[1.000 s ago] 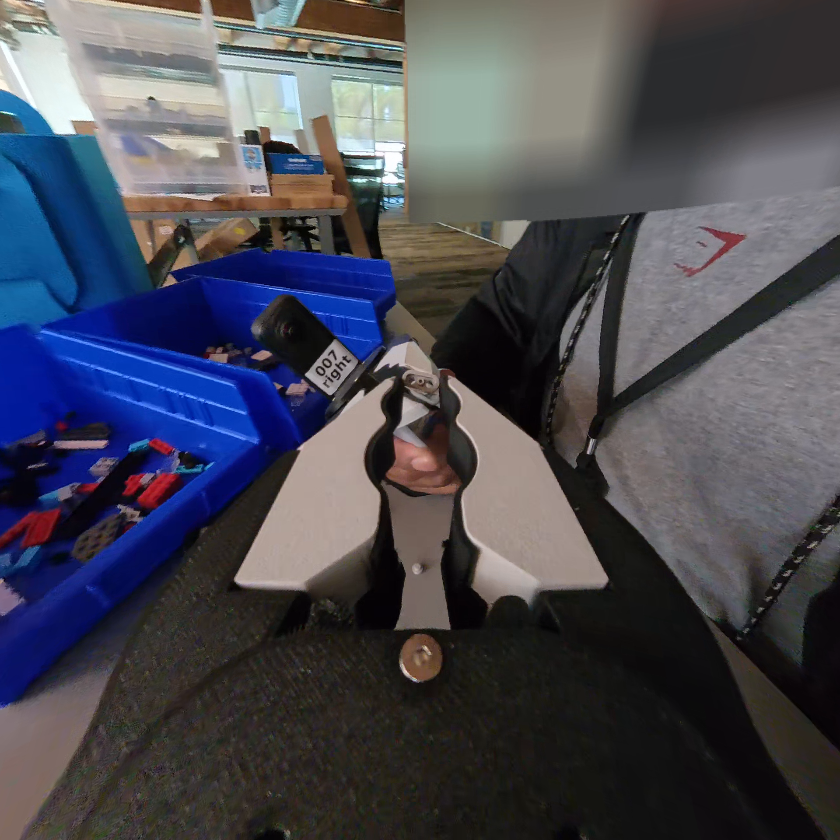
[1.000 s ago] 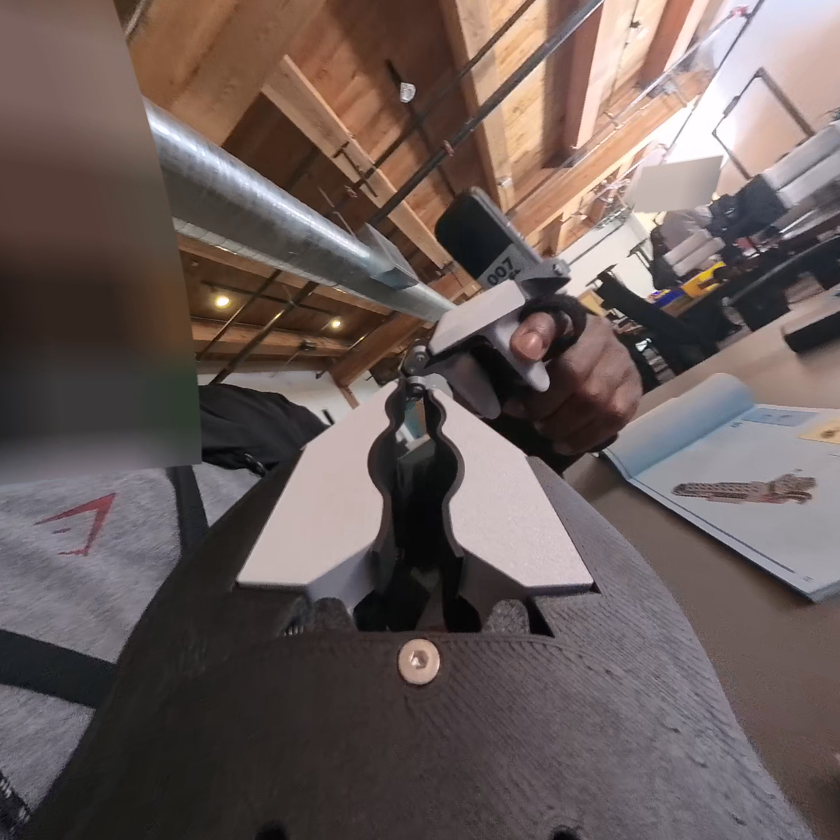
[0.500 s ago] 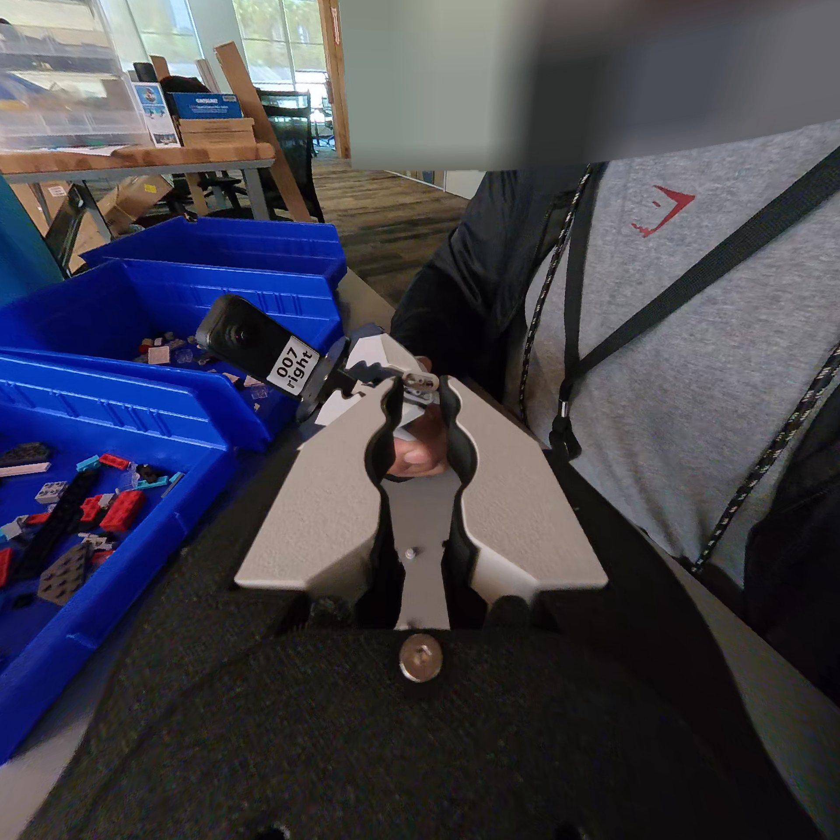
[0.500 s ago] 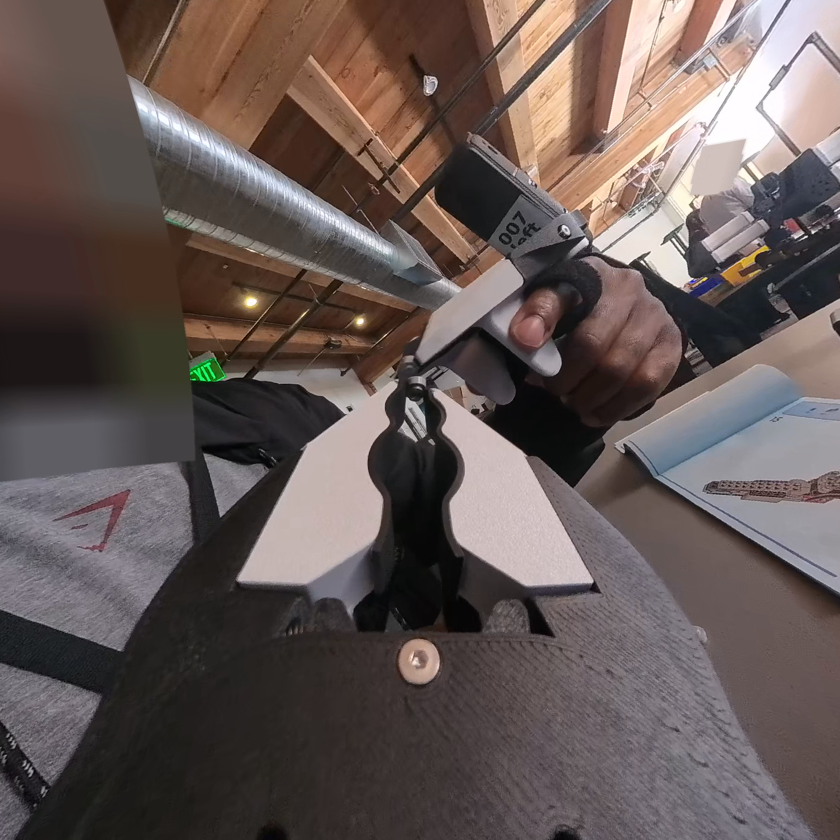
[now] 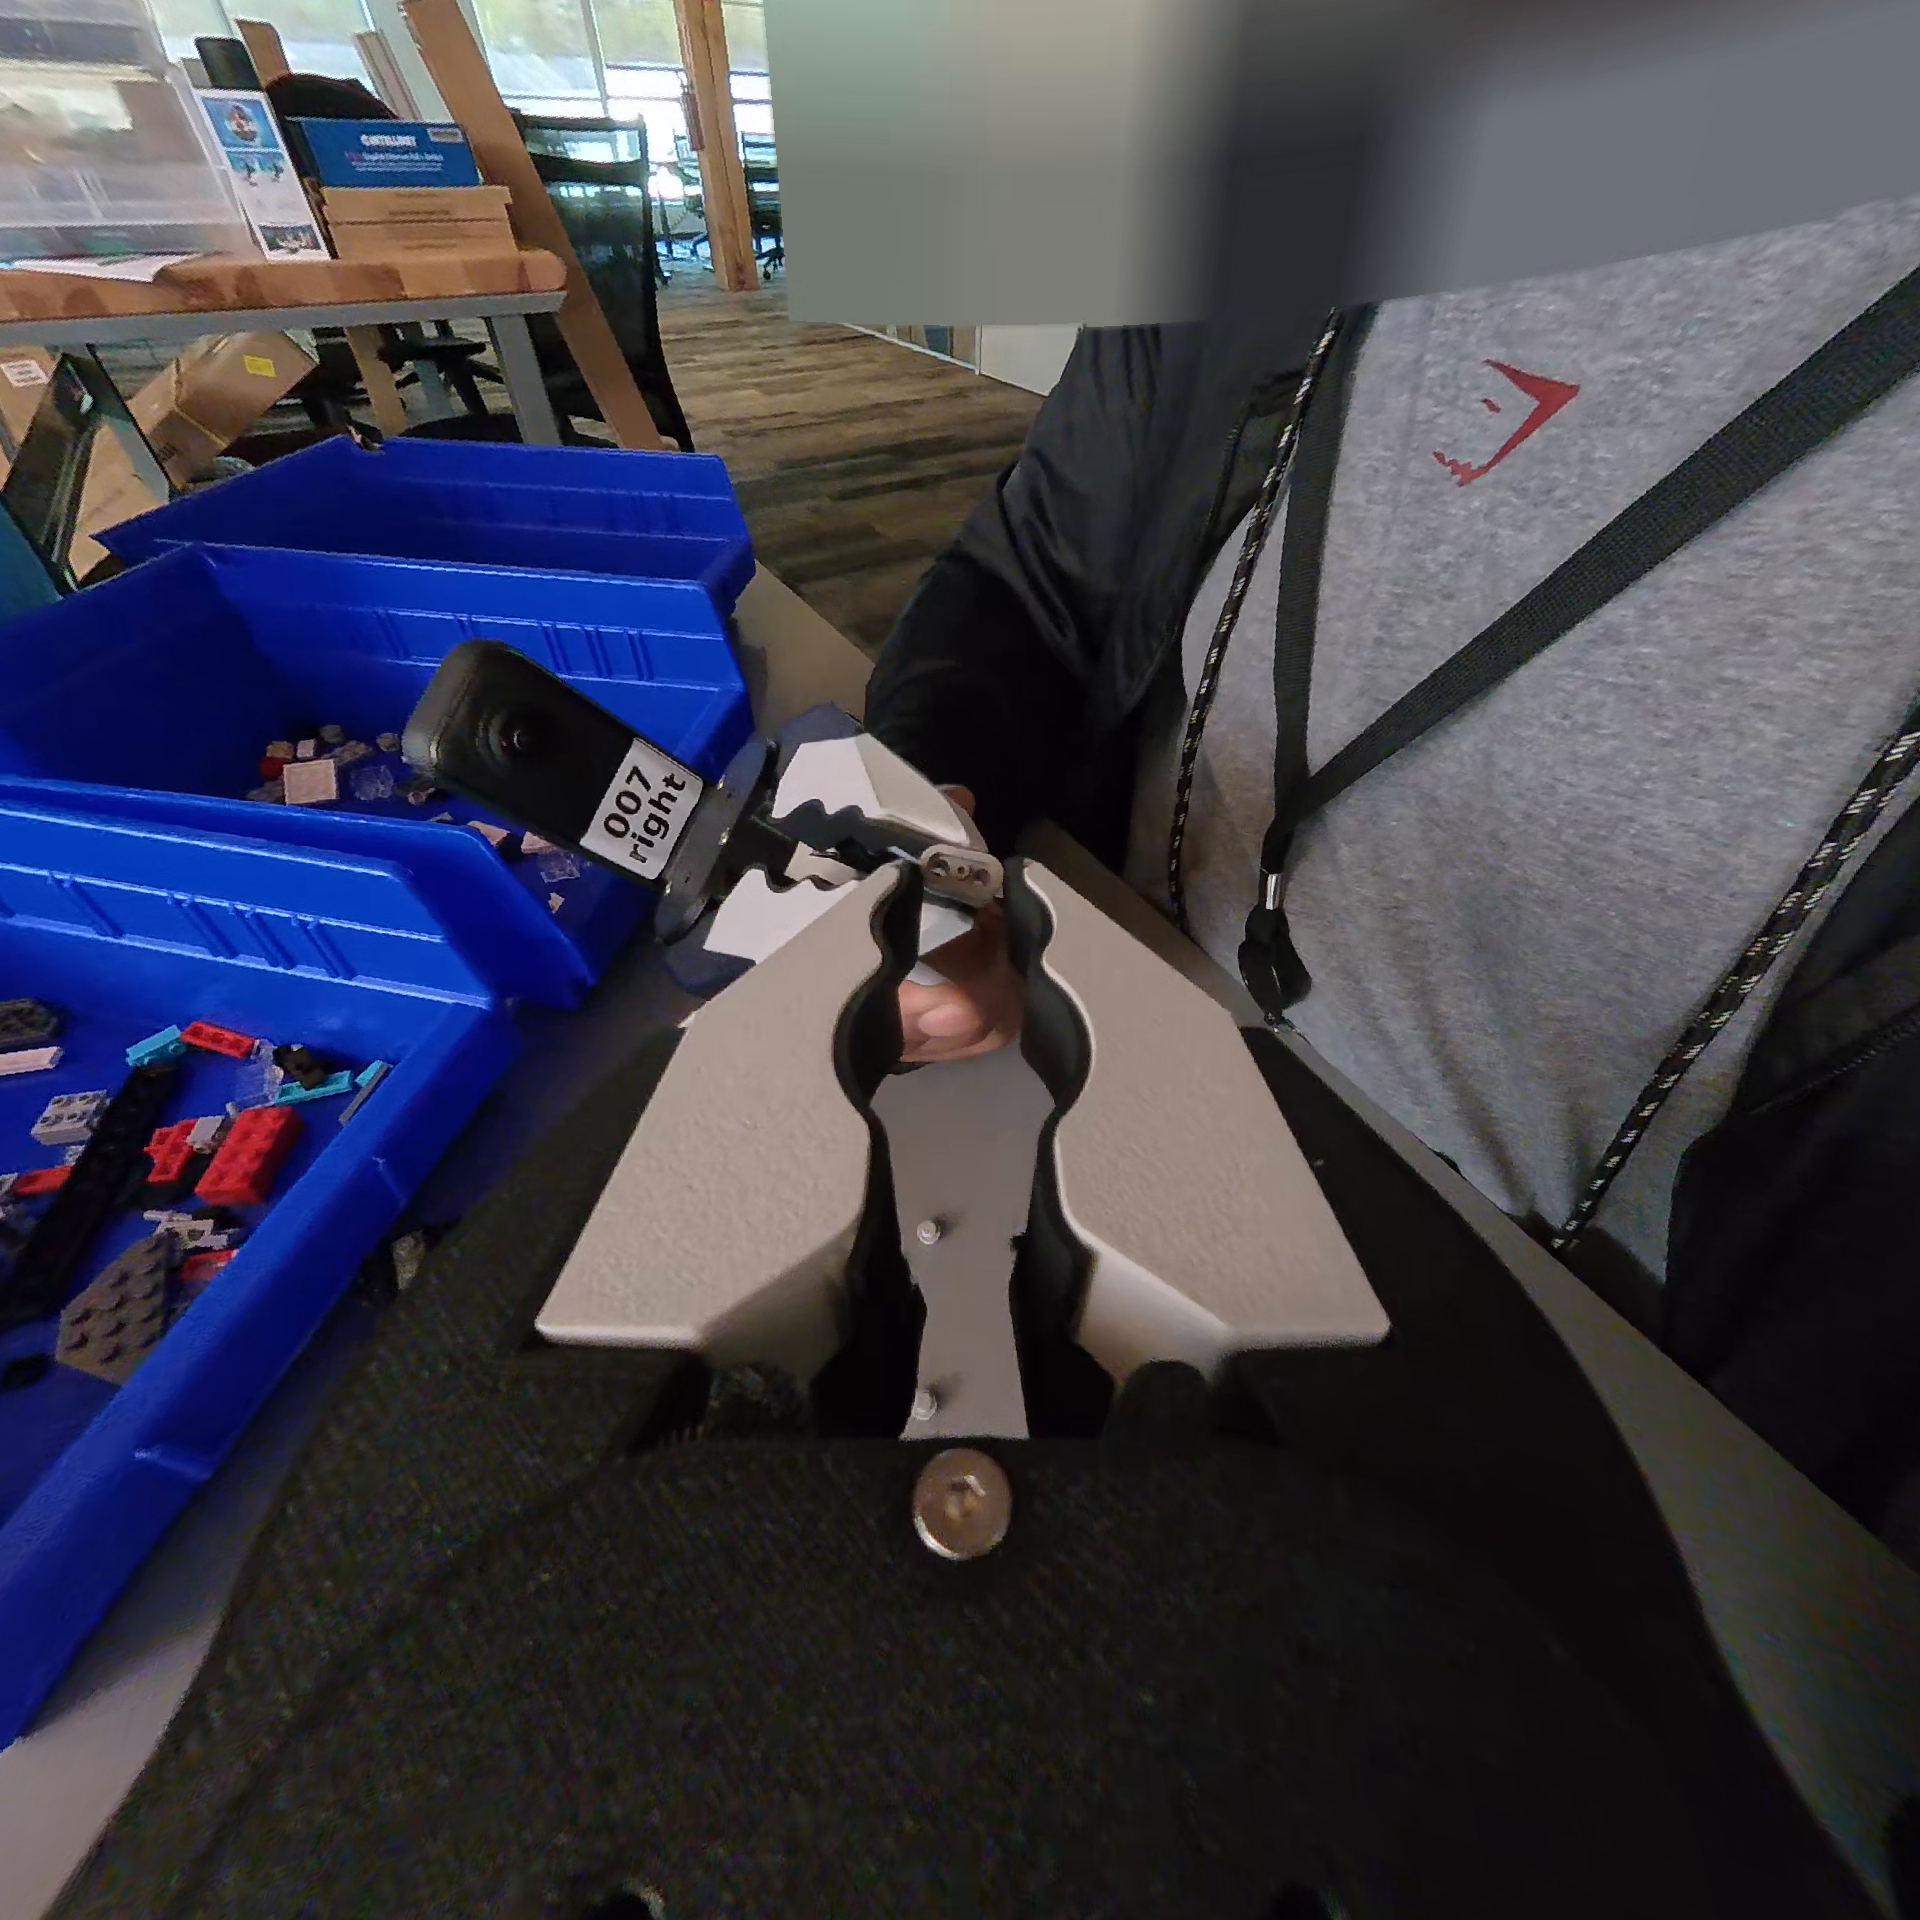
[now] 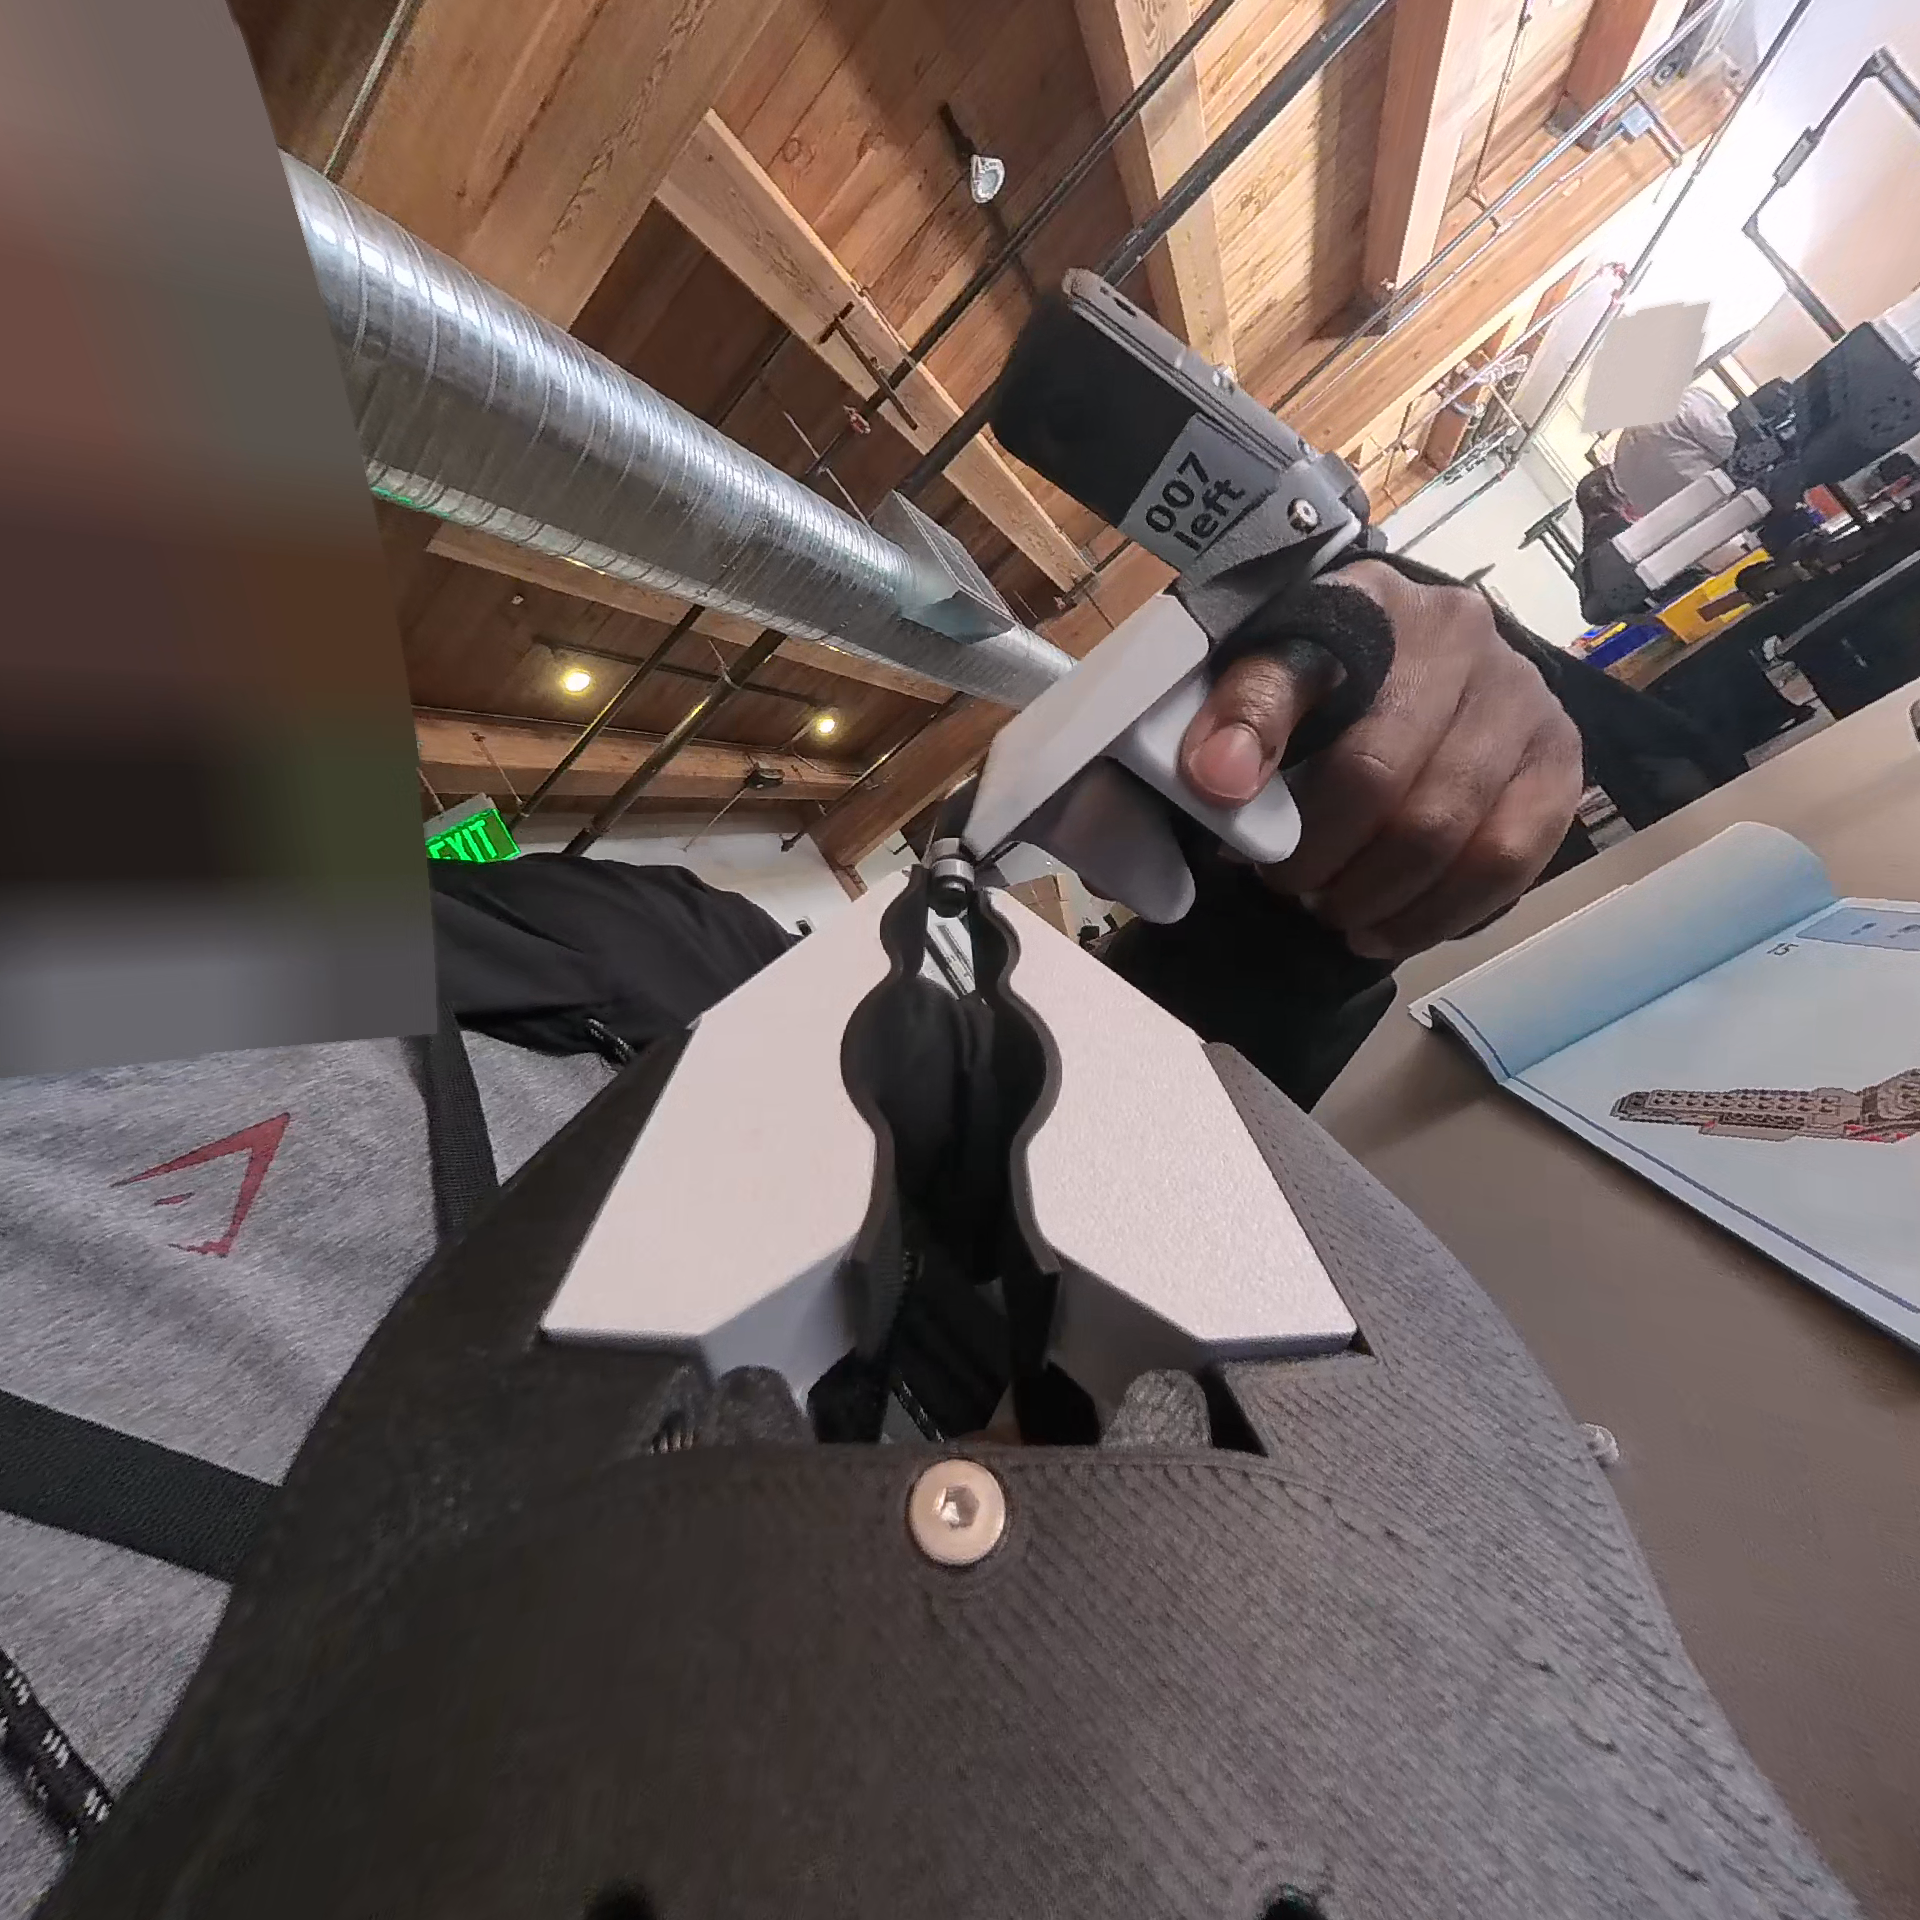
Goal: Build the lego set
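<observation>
Both grippers are up in front of the person's chest, tip to tip: left gripper (image 5: 961,883) is nearly closed on a small light-grey piece (image 5: 964,871), and right gripper (image 6: 951,883) is nearly closed on what looks like the same piece, seen end-on. The piece's long axis runs across the left tips. Loose bricks sit in the blue bin (image 5: 343,1174) on the right-hand side, and the instruction booklet (image 6: 1704,1049) is on the left-hand side.

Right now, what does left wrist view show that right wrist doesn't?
Left wrist only: blue bins holding loose lego pieces.

Right wrist only: the open instruction booklet on the table, plus ceiling duct.

Both: the two tongs meeting tip to tip around a small grey lego piece, left tongs, right tongs, and the person's grey shirt.
</observation>
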